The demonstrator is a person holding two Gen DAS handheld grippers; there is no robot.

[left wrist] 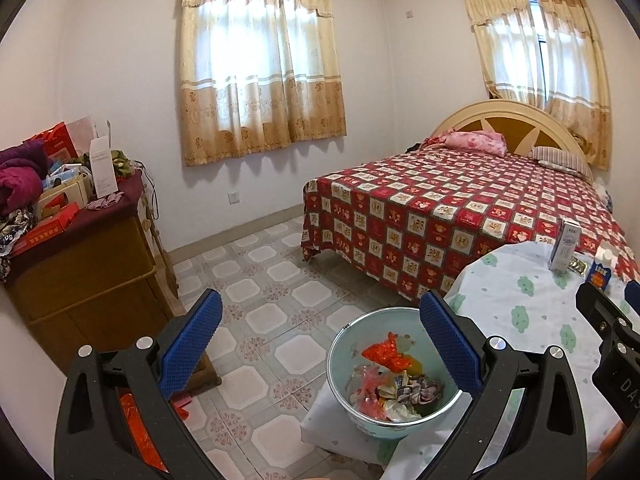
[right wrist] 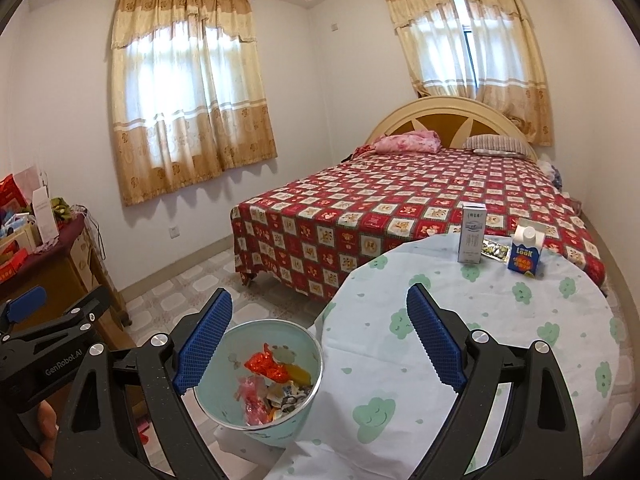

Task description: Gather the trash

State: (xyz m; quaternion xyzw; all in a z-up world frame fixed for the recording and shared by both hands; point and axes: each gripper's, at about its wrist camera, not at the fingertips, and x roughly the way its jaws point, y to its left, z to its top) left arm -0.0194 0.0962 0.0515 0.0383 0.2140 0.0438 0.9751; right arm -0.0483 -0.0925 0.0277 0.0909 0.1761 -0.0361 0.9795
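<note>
A pale green trash bin (left wrist: 343,364) stands on the floor against the round table (left wrist: 520,300), holding red, pink and white wrappers. My left gripper (left wrist: 320,340) hangs open above it with nothing between its blue pads. My right gripper (right wrist: 320,340) is also open and empty, over the bin (right wrist: 260,334) and the table's near edge (right wrist: 480,320). At the far side of the table stand a tall white box (right wrist: 472,236) and a blue carton (right wrist: 524,254), with a foil packet (right wrist: 496,250) lying between them. In the left wrist view these are the white box (left wrist: 564,248) and blue carton (left wrist: 600,274).
A bed with a red checked cover (right wrist: 400,216) fills the room beyond the table. A wooden cabinet (left wrist: 88,280) piled with clothes and boxes stands at the left wall. Tiled floor (left wrist: 272,280) lies between cabinet, bed and bin. A hand (right wrist: 40,424) holds the left tool.
</note>
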